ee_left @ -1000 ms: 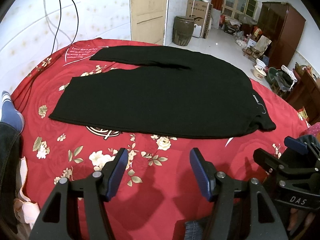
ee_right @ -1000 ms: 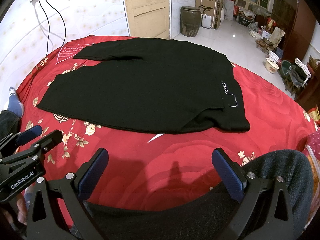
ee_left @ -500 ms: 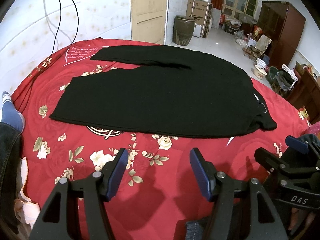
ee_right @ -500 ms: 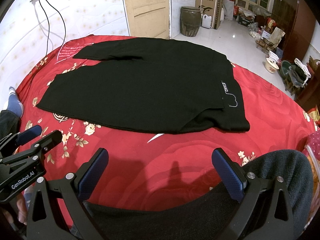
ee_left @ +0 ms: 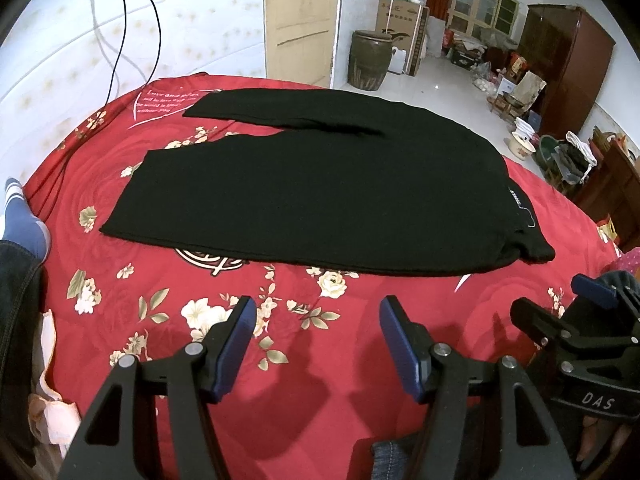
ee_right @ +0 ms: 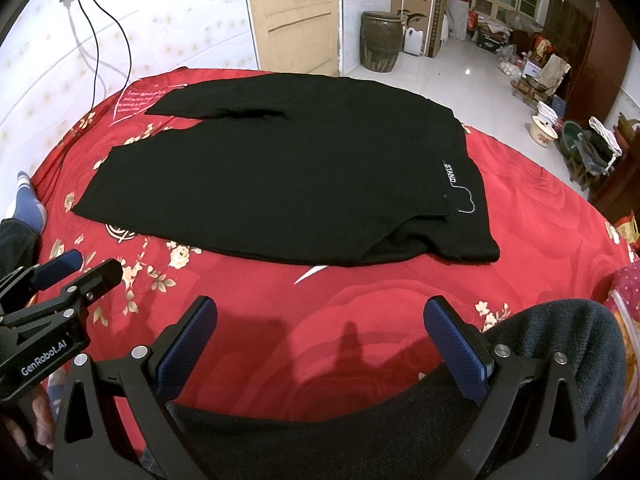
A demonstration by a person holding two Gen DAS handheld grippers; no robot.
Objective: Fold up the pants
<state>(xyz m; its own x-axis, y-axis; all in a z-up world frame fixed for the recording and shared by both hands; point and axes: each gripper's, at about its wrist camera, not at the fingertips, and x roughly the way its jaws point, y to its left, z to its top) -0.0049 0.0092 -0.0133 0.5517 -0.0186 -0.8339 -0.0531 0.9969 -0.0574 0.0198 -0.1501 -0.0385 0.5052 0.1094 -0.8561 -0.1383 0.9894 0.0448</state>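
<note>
Black pants (ee_left: 320,192) (ee_right: 280,184) lie flat on a red floral bedspread (ee_left: 328,364) (ee_right: 328,320), waistband at the right with a white "STAND" label (ee_right: 451,173), legs stretching left and slightly apart. My left gripper (ee_left: 316,320) hovers open over bare bedspread, short of the pants' near edge. My right gripper (ee_right: 320,320) is open too, wider, also short of the near edge and below the waist end. Each gripper shows at the edge of the other's view, the right gripper (ee_left: 584,304) and the left gripper (ee_right: 76,268).
A person's knee (ee_right: 560,336) in dark trousers sits under the right gripper; a socked foot (ee_left: 24,220) rests at the bed's left edge. A cable (ee_left: 120,32) hangs down the wall. Beyond the bed stand a ceramic jar (ee_left: 370,60), boxes and a wooden wardrobe (ee_left: 568,64).
</note>
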